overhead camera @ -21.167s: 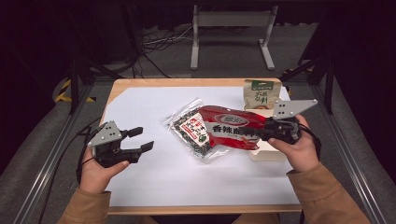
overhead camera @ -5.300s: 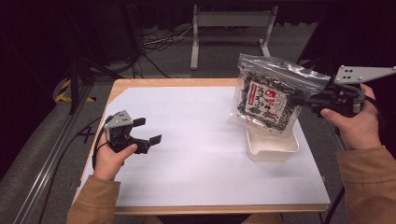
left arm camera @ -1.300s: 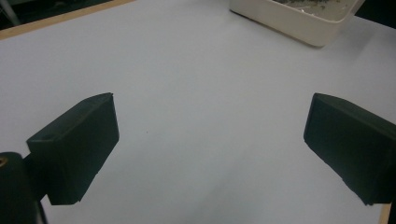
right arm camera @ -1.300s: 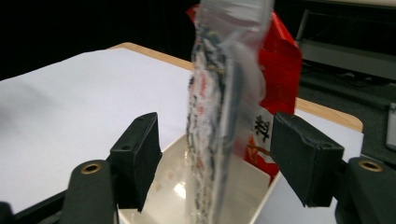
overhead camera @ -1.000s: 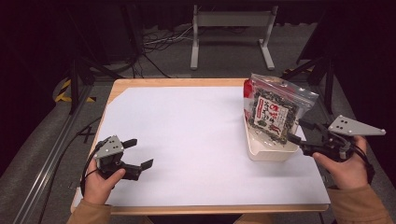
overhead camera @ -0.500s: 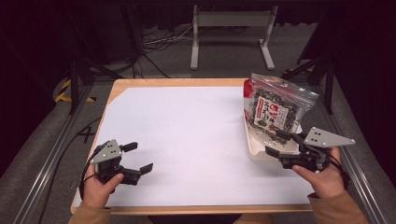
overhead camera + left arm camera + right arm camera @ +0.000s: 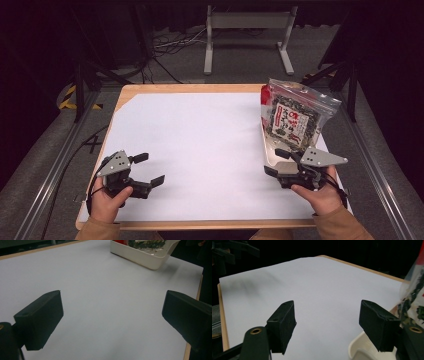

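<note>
A clear zip bag of dark snack with a red-and-white label point(image 7: 292, 117) stands upright in a white tray point(image 7: 268, 150) at the table's right side, leaning to the far right. My right gripper point(image 7: 274, 162) is open and holds nothing, just near the tray's front corner and pointing left. In the right gripper view its open jaws point(image 7: 327, 322) frame bare white paper, with the tray corner point(image 7: 358, 348) and the bag point(image 7: 414, 297) at the right edge. My left gripper point(image 7: 150, 168) is open and holds nothing at the near left. Its own view point(image 7: 112, 312) faces the tray point(image 7: 142, 258) across the paper.
White paper point(image 7: 200, 145) covers the wooden table, whose edge point(image 7: 200, 225) shows along the front. A metal stand point(image 7: 247, 35) and cables lie on the floor beyond the far edge. Rails run along both sides of the table.
My right gripper, open, has moved left and nearer the front edge, away from the bag standing in the tray. The left gripper has shifted only slightly.
</note>
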